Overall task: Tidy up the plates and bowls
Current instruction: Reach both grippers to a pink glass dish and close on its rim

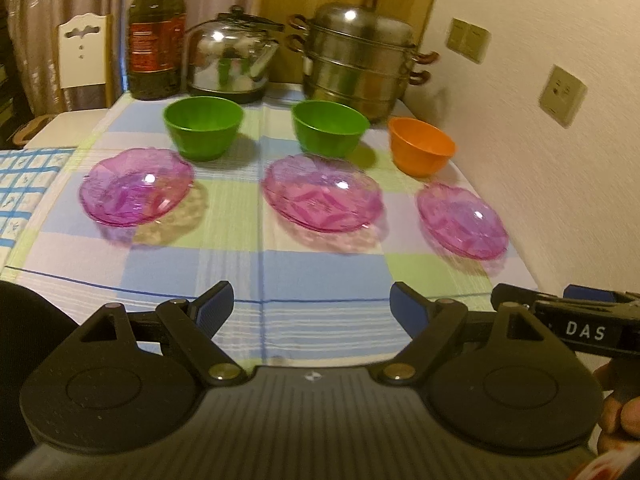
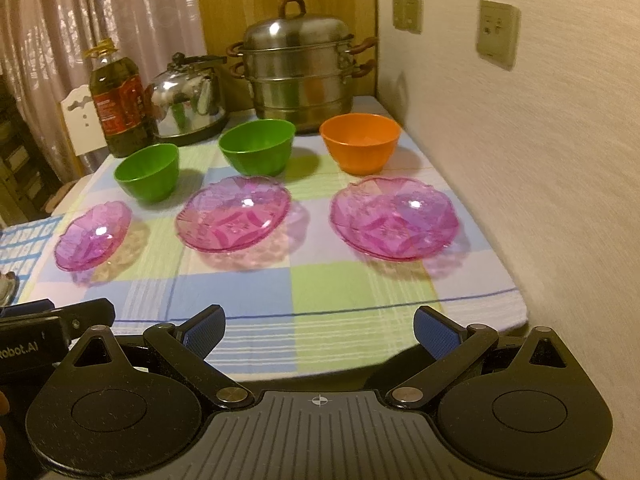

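Checked cloth point(image 1: 320, 264) in blue, green and white covers the counter, which runs along a pale textured wall point(image 2: 540, 160) carrying wall sockets point(image 2: 496, 32). At the far end I see a stacked steel steamer pot point(image 2: 298, 68), and I use it as my landmark.

Beside the steamer, away from the wall, stands a steel kettle point(image 2: 186, 100), and beyond that a bottle of oil point(image 2: 120, 100).

Just in front of the steamer sits an orange bowl point(image 2: 360, 142), the one nearest the wall. One green bowl point(image 2: 258, 146) sits in front of the gap between steamer and kettle, and a second green bowl point(image 2: 148, 172) stands further from the steamer, in front of the oil bottle. All three stand upright and apart from each other.

One row nearer to me than the bowls lie three pink see-through plates: one point(image 2: 394, 218) in line with the orange bowl, one point(image 2: 234, 212) in the middle, one point(image 2: 94, 236) furthest from the steamer. None touches another.

My left gripper point(image 1: 312, 304) hangs over the near edge of the cloth, its jaws spread wide with nothing between them. My right gripper point(image 2: 320, 328) is the same, jaws released and empty, well short of the plates. In the left view I see part of a hand point(image 1: 618, 412) at the edge.
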A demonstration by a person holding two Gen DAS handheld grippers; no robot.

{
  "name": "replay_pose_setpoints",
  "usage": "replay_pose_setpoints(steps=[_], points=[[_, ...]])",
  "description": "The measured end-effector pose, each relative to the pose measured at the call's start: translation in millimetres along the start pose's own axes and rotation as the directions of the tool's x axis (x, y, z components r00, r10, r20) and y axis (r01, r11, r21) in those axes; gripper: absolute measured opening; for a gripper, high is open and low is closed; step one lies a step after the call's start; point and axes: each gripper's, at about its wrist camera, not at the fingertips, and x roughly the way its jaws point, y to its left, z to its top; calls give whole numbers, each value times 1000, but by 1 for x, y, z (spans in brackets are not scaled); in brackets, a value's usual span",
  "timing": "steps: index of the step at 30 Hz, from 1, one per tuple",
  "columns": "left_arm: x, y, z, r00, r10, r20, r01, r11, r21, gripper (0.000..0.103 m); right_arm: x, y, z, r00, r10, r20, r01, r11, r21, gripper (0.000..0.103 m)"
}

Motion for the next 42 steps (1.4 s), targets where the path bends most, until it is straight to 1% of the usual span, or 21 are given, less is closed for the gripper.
replay_pose_setpoints(steps=[3,7,10,13,18,21,23,24,27,29,31,35,38,41,42], points=[[0,24,10,1000,19,15,-18,999,-48,84,8,15,9,999,42,1,-42,999,-10,100],[1,60,27,997,52,48,-47,995,-93,84,20,44,22,991,131,10,-131,991,-31,100],[2,88,42,995,73,72,-65,993,-100,84,32,70,32,983,182,19,-181,981,-72,100],[4,119,58,992,88,95,-78,992,-97,84,47,95,41,969,247,17,-244,965,-100,100],[19,164,84,986,130,107,-122,990,-75,84,82,134,55,956,293,2,-290,949,-127,100],[38,192,92,983,158,94,-148,984,-103,83,107,158,64,945,327,-17,-326,935,-142,91],[53,211,94,982,172,77,-162,979,-125,82,128,178,68,937,347,-45,-350,922,-168,88],[61,219,94,982,173,70,-163,978,-131,81,137,187,70,935,352,-53,-355,917,-181,87],[85,240,92,985,170,42,-162,977,-141,71,163,207,68,932,357,-66,-362,906,-218,83],[100,249,89,984,177,21,-172,974,-147,70,184,216,67,923,376,-78,-383,895,-229,78],[113,257,89,983,185,16,-180,971,-156,69,201,224,67,921,382,-75,-388,890,-238,74],[136,269,93,981,194,9,-189,966,-176,67,235,236,72,922,378,-88,-388,895,-219,72],[152,276,94,977,213,-9,-212,967,-142,65,254,240,78,924,369,-102,-383,905,-188,69],[164,287,92,975,221,-33,-223,965,-138,58,269,244,79,926,359,-115,-375,912,-169,65],[167,290,92,976,214,-41,-217,966,-139,53,273,246,80,926,357,-121,-373,914,-162,62]])
